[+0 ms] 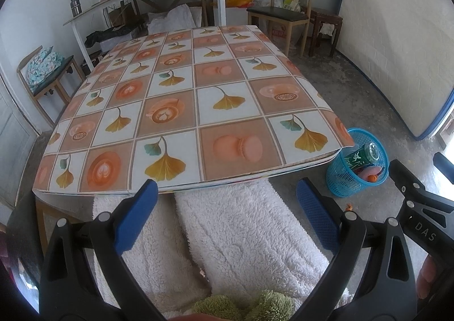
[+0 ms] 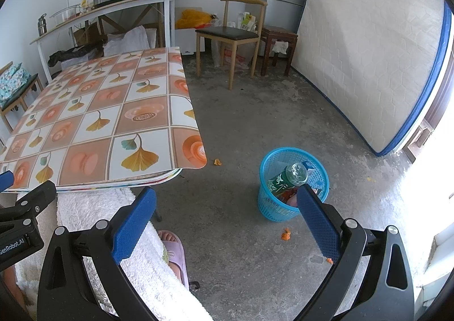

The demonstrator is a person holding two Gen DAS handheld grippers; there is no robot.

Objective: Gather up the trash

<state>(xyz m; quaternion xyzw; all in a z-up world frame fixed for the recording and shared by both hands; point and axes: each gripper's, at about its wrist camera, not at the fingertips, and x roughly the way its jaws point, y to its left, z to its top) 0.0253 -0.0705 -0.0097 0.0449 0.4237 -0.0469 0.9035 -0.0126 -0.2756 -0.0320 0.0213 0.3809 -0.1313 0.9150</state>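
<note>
A blue mesh basket (image 2: 293, 199) stands on the concrete floor right of the table; the same basket (image 1: 344, 182) shows at the right of the left wrist view. A green bottle (image 2: 288, 179) and other scraps lie inside it. Small orange peel bits (image 2: 286, 234) lie on the floor near the basket, another peel bit (image 2: 217, 162) sits by the table's corner. My left gripper (image 1: 227, 196) is open over a person's white fleece lap, just before the table's near edge. My right gripper (image 2: 227, 204) is open above the floor, left of the basket, holding nothing.
The table with a patterned cloth (image 1: 181, 99) fills the left. A person's slippered foot (image 2: 174, 250) rests below the right gripper. A wooden chair (image 2: 232, 34), a dark stool (image 2: 278, 37) and a leaning mattress (image 2: 369, 51) stand at the back right.
</note>
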